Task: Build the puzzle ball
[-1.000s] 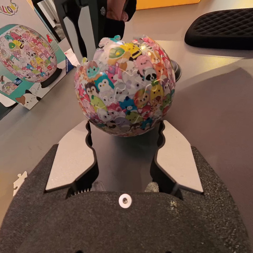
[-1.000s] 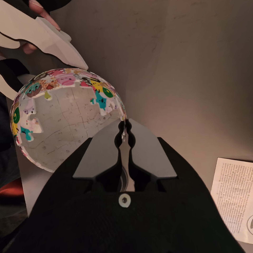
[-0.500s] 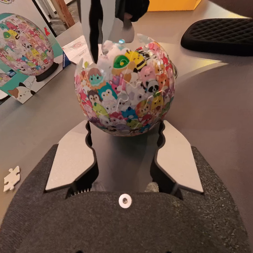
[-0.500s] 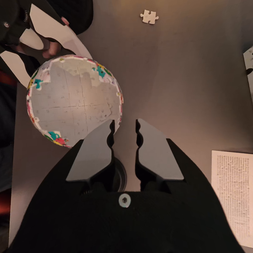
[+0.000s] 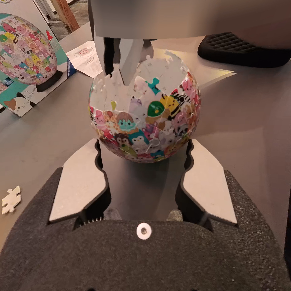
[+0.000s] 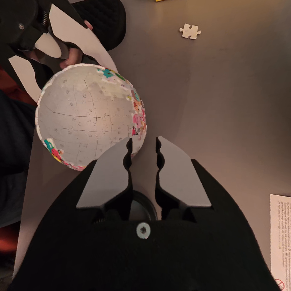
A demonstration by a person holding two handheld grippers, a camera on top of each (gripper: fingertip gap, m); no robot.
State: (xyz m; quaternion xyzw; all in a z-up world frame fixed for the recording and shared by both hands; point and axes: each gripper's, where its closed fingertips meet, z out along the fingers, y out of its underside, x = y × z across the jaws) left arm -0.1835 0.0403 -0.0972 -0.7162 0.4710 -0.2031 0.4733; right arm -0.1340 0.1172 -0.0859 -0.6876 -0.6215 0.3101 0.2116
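The unfinished puzzle ball (image 5: 144, 113) sits between the spread jaws of the left claw (image 5: 144, 144), its open side up. The right claw (image 6: 143, 139), jaws parted and empty, hangs over its rim. One loose piece (image 5: 11, 199) lies on the tabletop (image 5: 47, 141).

We cannot see the puzzle ball (image 6: 88, 119) base; the black stand (image 6: 141, 207) beside the ball hides behind the right gripper (image 6: 143, 140); the leaflet (image 6: 281, 236) is edge-cropped.
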